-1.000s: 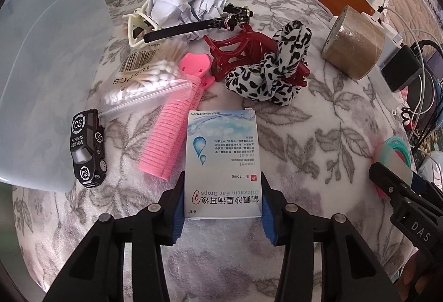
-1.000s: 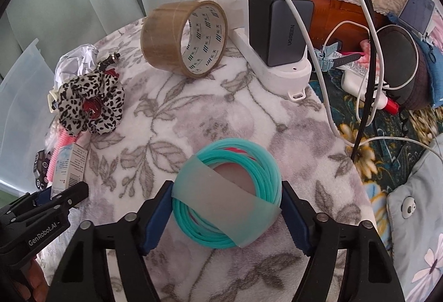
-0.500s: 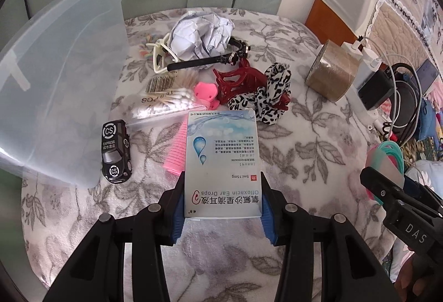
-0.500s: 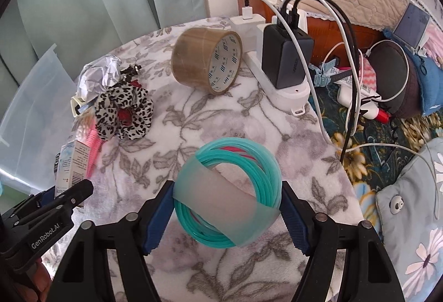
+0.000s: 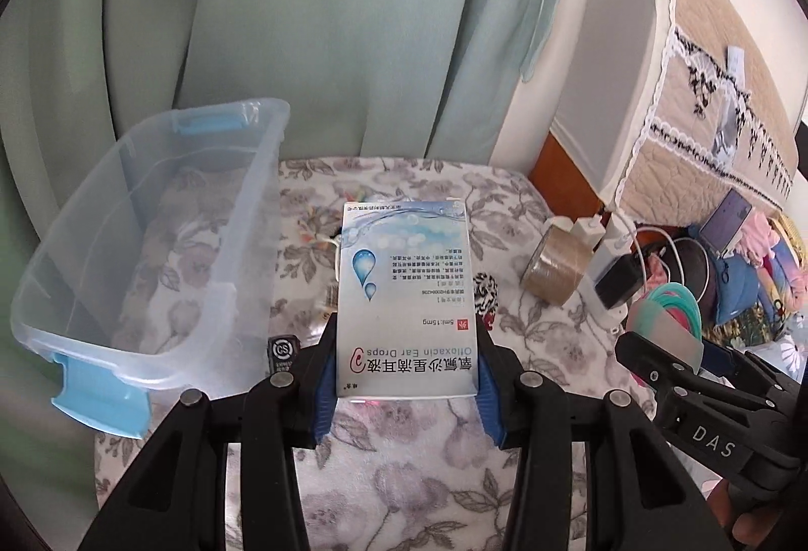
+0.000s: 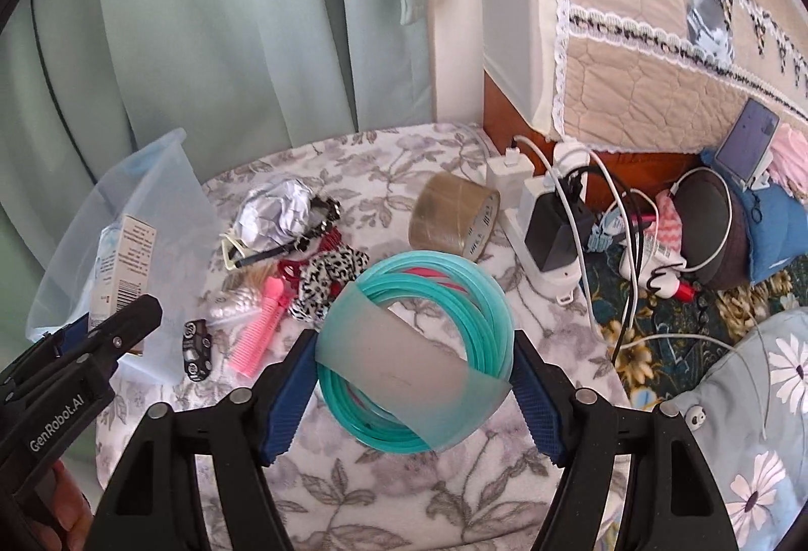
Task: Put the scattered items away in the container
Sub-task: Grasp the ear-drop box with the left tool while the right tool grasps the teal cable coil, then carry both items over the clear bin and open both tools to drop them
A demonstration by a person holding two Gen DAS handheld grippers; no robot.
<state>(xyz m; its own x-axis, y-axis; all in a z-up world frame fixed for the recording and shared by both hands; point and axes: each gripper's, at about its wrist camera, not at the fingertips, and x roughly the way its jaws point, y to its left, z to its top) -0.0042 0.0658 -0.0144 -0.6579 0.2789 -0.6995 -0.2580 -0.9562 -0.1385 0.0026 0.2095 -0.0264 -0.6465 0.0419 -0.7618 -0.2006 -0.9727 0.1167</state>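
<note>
container (image 5: 151, 248) first: the clear bin with blue handles sits at the far left of the flowered blanket (image 5: 404, 475), and through its walls you can see only the blanket pattern, so nothing looks to be in it yet. you are early in the job.

your left gripper (image 5: 406, 379) is pinching the ear drops box (image 5: 404, 298) by its near end, both pads pressed to its sides, and the box is held in the air to the right of the bin. your right gripper (image 6: 414, 379) is clamped across the teal ring coil (image 6: 419, 349), pads on its two sides, also clear of the blanket.

still lying on the blanket, near the bin: the toy car (image 6: 197, 349), pink comb (image 6: 257, 329), bag of cotton swabs (image 6: 237, 298), leopard scrunchie (image 6: 328, 273), red hair claw (image 6: 290, 268), crumpled paper (image 6: 278, 212) and, further right, the tape roll (image 6: 454, 217). all of those remain to be picked up, judging by where they lie.

compared with a second ago, both of your hands have come up: the blanket and the scattered pile sit much lower and smaller in both views, and the whole bin now shows in the left view where only its wall did. the grips on both items look unchanged.
</note>
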